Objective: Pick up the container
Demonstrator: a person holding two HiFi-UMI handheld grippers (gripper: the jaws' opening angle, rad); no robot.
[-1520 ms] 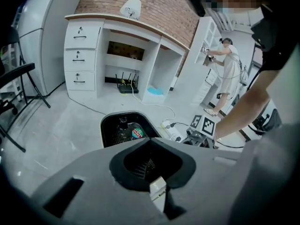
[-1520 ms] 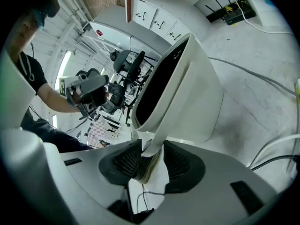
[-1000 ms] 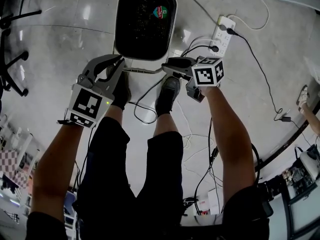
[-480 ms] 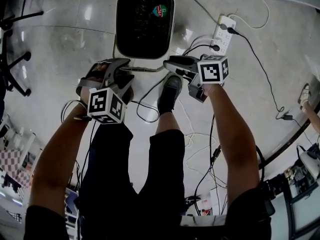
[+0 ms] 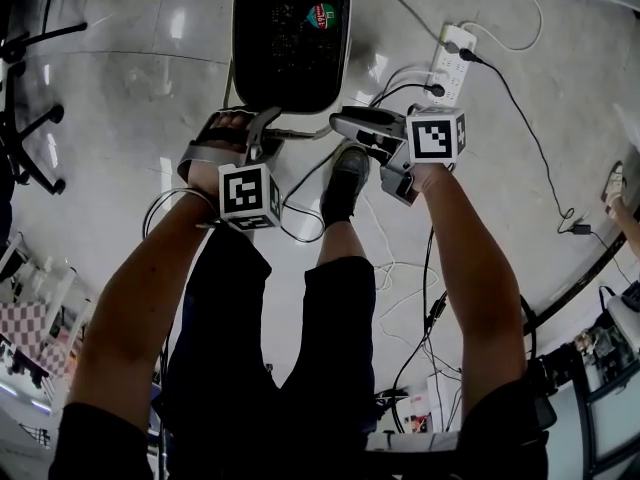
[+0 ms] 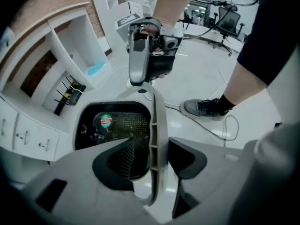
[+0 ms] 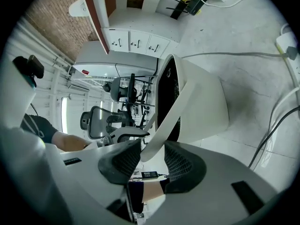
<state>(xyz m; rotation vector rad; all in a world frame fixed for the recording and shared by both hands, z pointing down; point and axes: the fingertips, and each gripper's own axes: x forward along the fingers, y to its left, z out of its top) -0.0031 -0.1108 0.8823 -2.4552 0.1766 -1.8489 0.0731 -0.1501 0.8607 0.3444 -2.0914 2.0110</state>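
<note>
Head view puts the container (image 5: 290, 68), a white tub with a dark mesh inside, on the pale floor (image 5: 120, 118) just ahead of the person's shoe (image 5: 345, 183). Its thin handle (image 5: 300, 134) is swung toward the person. A small red-and-green round thing (image 5: 321, 12) lies inside near the far rim.

The change is on the left. A second ago the left gripper (image 5: 243, 126) hangs lower and off to the side, jaws together and clear of the handle. Now it sits at the handle, facing the right gripper (image 5: 340, 123). Its jaws have sprung wide and are starting to close again, with the handle strip between them. The left gripper view shows the strip close to one pad and a clear gap at the other, so nothing is squeezed yet.

The right gripper stays where it was. Its own view shows the white strip caught between both ribbed pads, a firm hold by the look of it.

The tub looks to be resting on the floor still, near a power strip (image 5: 450, 63) and loose cables. The second grip seems about to land, and the lift can follow once it does.
</note>
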